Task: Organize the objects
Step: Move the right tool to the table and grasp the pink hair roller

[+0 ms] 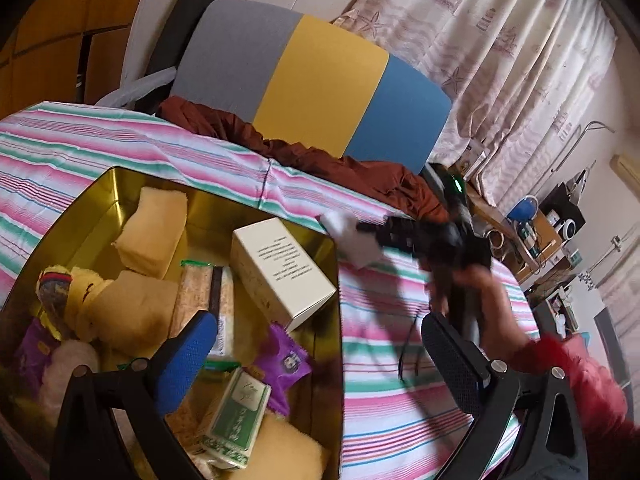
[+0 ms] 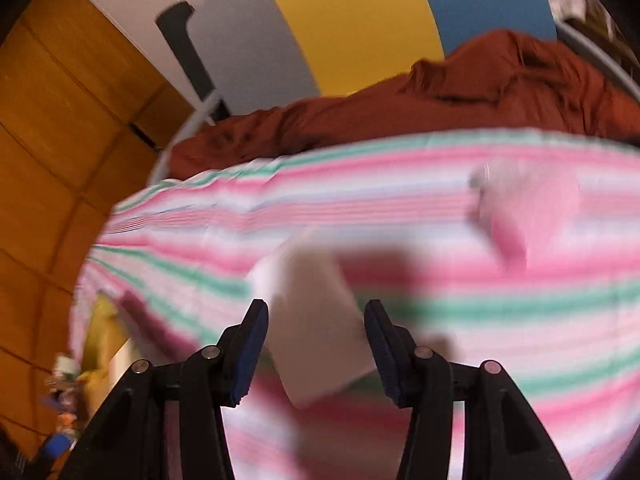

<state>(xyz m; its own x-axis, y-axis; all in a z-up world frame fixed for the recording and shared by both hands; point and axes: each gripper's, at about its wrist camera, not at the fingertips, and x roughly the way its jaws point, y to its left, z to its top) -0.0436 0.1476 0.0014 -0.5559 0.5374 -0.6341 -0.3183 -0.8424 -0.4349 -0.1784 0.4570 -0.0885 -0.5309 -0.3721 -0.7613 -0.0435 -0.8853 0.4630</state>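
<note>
A gold tin (image 1: 120,184) lies on the striped bedsheet (image 1: 400,380), holding yellow sponges (image 1: 152,232), a white carton (image 1: 280,272), a purple packet (image 1: 284,360) and a green-printed pack (image 1: 236,412). My left gripper (image 1: 320,318) hangs open over the tin's near right corner, with nothing between its fingers. The right gripper (image 1: 360,236) reaches in from the right just past the tin's far right corner. It is shut on a small white packet (image 1: 352,244). In the blurred right wrist view, the white packet (image 2: 312,344) sits tilted between the pads of the right gripper (image 2: 316,304).
A rust-brown cloth (image 1: 340,168) is bunched along the bed's far edge, below a grey, yellow and blue headboard (image 1: 320,80). A blurred pink and white thing (image 2: 528,208) lies on the sheet. A hand (image 1: 472,280) with a red sleeve (image 1: 580,368) holds the right gripper. Curtains and cluttered shelves stand right.
</note>
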